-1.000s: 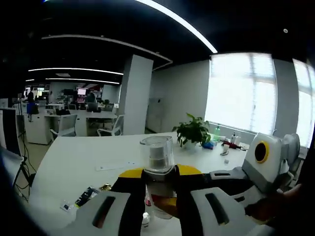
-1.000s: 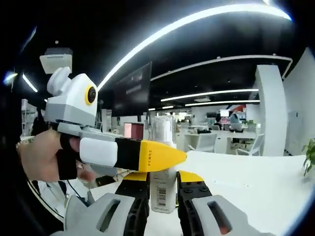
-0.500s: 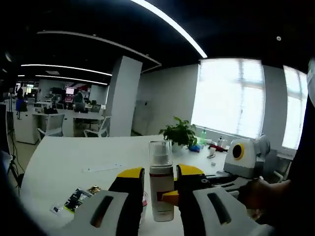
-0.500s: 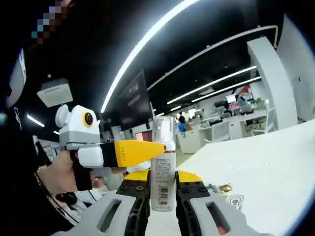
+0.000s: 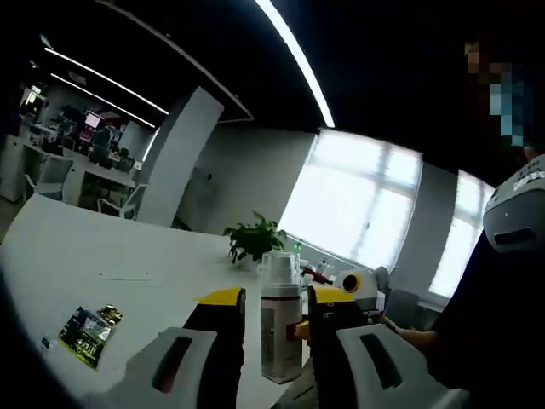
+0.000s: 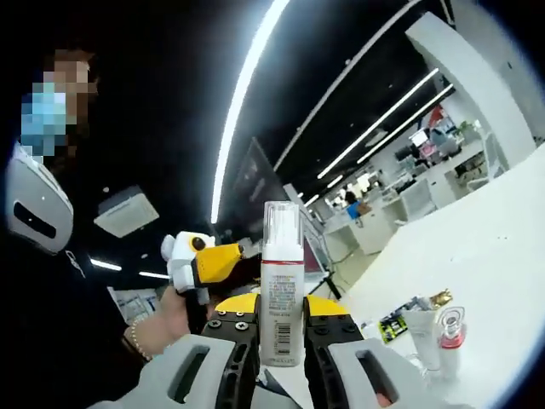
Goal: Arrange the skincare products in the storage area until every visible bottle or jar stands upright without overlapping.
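In the left gripper view, our left claw rose from six o'clock with its two yellow-tipped jaws set narrowly apart, one on each side of a pump bottle with a clear cap and a red band on its label. The bottle stood upright in line with the gap; whether the jaws pressed on it, or it stood just past them, we could not tell. Its foot appeared to rest on the white table. At three o'clock from the bottle the right claw reached in, held in a hand. At nine o'clock a small printed sachet lay flat on the table, well apart from the bottle. Far off at twelve o'clock stood a potted plant before bright windows.

In the right gripper view, the right claw likewise flanked the same bottle, upright between its jaws, barcode facing us; again we could not tell whether it was gripped. At nine o'clock the left claw pointed its yellow tip towards the bottle from a hand wearing a bead bracelet. At four o'clock a white tube and a small red-collared bottle stood close together on the table, with a sachet just beside them.
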### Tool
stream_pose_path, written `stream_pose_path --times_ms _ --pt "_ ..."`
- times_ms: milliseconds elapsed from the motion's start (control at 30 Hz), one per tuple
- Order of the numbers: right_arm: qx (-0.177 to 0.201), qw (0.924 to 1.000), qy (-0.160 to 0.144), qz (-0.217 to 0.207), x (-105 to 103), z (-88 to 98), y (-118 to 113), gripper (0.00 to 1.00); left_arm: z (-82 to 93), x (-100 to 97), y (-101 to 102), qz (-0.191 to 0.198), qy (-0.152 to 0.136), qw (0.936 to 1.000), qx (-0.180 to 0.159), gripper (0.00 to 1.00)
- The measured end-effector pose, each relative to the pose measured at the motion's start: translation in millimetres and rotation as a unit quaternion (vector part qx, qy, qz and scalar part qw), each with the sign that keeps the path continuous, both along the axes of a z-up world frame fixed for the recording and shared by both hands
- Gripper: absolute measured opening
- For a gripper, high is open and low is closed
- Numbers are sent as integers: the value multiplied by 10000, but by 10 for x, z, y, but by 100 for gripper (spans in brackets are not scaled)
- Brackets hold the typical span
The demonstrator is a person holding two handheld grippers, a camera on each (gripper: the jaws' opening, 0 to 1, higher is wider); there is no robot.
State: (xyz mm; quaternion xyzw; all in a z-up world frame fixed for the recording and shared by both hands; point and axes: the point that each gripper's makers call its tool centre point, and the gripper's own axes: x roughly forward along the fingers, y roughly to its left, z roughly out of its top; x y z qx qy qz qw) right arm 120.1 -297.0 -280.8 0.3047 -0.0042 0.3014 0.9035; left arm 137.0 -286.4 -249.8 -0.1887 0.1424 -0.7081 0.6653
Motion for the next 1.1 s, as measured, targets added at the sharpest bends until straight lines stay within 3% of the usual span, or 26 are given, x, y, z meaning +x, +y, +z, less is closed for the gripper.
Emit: stream_pose_path --times_ms 100,200,400,633,833,1100 --pt "178 9997 -40 164 -35 35 26 8 14 -19 16 -187 287 9993 -168 26" --pt "181 9991 -60 378 -76 51 93 8 -11 -13 16 -216 264 9993 -136 26" --pt "68 9974 -128 705 -150 66 214 8 3 -130 -2 -509 158 9985 -129 24" --pt "-202 9943 -225 1025 -229 68 324 9 -22 -321 -8 -953 -199 9952 7 17" --pt "-587 9917 -354 1090 -266 103 276 9 6 -324 -12 -825 -421 9957 -47 16" --pt "-984 9883 -412 1093 -231 107 198 11 -26 -314 -53 -763 -383 9964 -1 15"
